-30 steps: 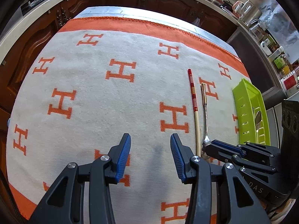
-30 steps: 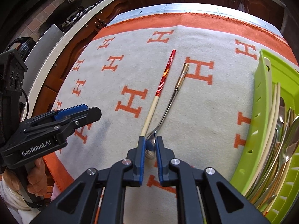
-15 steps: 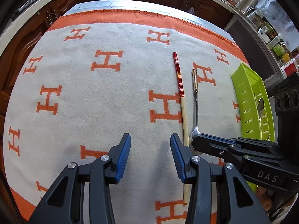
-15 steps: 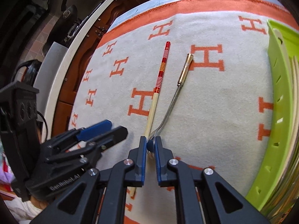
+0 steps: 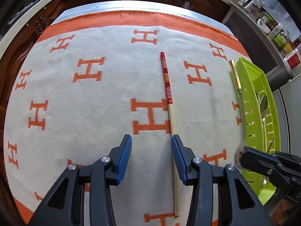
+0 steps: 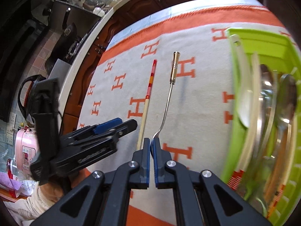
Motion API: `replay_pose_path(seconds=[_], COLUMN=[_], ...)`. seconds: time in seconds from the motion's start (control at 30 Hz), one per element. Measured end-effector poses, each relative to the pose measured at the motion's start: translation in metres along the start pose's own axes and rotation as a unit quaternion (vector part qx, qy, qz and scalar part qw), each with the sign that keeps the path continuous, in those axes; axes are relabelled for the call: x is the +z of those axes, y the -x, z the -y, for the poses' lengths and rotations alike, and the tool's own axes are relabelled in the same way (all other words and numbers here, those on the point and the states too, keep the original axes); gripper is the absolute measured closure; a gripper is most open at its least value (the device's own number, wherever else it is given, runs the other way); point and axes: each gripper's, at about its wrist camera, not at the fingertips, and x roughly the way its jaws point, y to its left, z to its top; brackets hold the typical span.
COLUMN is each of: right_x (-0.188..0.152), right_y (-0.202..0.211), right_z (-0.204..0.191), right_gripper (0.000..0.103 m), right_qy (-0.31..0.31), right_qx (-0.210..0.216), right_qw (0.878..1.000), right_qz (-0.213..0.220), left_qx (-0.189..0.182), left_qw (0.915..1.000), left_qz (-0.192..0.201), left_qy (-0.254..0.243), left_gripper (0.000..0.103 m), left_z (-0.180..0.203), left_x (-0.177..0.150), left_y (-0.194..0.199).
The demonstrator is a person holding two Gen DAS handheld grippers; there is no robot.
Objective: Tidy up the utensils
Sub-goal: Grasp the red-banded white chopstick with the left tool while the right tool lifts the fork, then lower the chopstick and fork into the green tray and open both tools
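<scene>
A metal spoon [image 6: 167, 101] with a gold handle hangs in the air. My right gripper [image 6: 151, 145] is shut on its bowl, the jaws still closing tighter. In the left wrist view that spoon [image 5: 236, 75] is a blur beside the green tray [image 5: 250, 79], carried by the right gripper [image 5: 241, 158]. A chopstick [image 5: 168, 94] with a red banded top lies on the cloth. My left gripper [image 5: 151, 147] hovers open over its pale lower half, the right finger just beside it. The chopstick [image 6: 148, 94] and left gripper [image 6: 128, 122] also show in the right wrist view.
A cream cloth [image 5: 94, 103] with orange H marks and an orange border covers the table. The green slotted tray [image 6: 231, 150] holds several spoons and chopsticks. A hand in a cream sleeve [image 6: 45, 195] holds the left gripper. Jars [image 5: 278, 37] crowd the counter beyond.
The right gripper pinched the spoon's bowl, lifted it off the cloth and carried it right, next to the tray. The left gripper slid right until its right finger reached the chopstick.
</scene>
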Motion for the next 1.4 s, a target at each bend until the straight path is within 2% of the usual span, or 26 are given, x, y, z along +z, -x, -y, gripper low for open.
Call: replay_pose_path(seconds=[0.07, 0.17, 0.23, 0.33, 0.47, 0.57, 0.77, 0.9, 1.07, 1.17, 1.27, 1.4], right_x=[-0.006, -0.015, -0.021, -0.031, -0.041, -0.046, -0.051, -0.049, -0.044, -0.043, -0.042, -0.044], right_y=[0.019, 0.049, 0.065, 0.084, 0.096, 0.100, 0.099, 0.098, 0.093, 0.094, 0.097, 0.102], right_z=[0.004, 0.012, 0.019, 0.030, 0.046, 0.056, 0.072, 0.073, 0.069, 0.072, 0.074, 0.077], right_gripper=[0.101, 0.100, 0.100, 0.100, 0.100, 0.100, 0.100, 0.100, 0.100, 0.098, 0.097, 0.097], right_qy=[-0.004, -0.015, -0.023, -0.033, -0.049, -0.059, -0.064, -0.044, -0.007, -0.006, -0.012, -0.021], right_qx=[-0.003, -0.011, -0.022, -0.035, -0.053, -0.070, -0.114, -0.146, -0.198, -0.200, -0.199, -0.186], right_qw=[1.000, 0.999, 0.998, 0.996, 0.994, 0.993, 0.990, 0.987, 0.980, 0.980, 0.980, 0.982], right_qz=[0.018, 0.045, 0.059, 0.074, 0.082, 0.079, 0.058, 0.046, 0.028, 0.021, 0.022, 0.031], left_qx=[0.012, 0.038, 0.035, 0.022, -0.034, -0.066, -0.135, -0.168, -0.173, -0.167, -0.143, -0.124], left_qw=[0.9997, 0.9980, 0.9974, 0.9984, 0.9993, 0.9977, 0.9906, 0.9848, 0.9832, 0.9845, 0.9883, 0.9912], left_qz=[0.004, 0.008, 0.011, 0.005, -0.015, -0.015, -0.004, -0.011, -0.025, -0.029, -0.020, -0.019], left_qy=[-0.022, -0.050, -0.062, -0.052, -0.010, 0.001, -0.019, -0.043, -0.051, -0.046, -0.051, -0.043], left_gripper=[0.061, 0.073, 0.098, 0.100, 0.100, 0.100, 0.100, 0.100, 0.100, 0.100, 0.098, 0.075], left_z=[0.012, 0.029, 0.037, 0.040, 0.035, 0.039, 0.079, 0.119, 0.152, 0.166, 0.171, 0.167], left_x=[0.002, 0.003, 0.004, 0.006, 0.006, 0.003, 0.001, 0.001, 0.001, 0.000, 0.004, 0.002], left_y=[-0.002, -0.007, -0.008, -0.008, -0.002, 0.016, 0.060, 0.074, 0.065, 0.055, 0.043, 0.035])
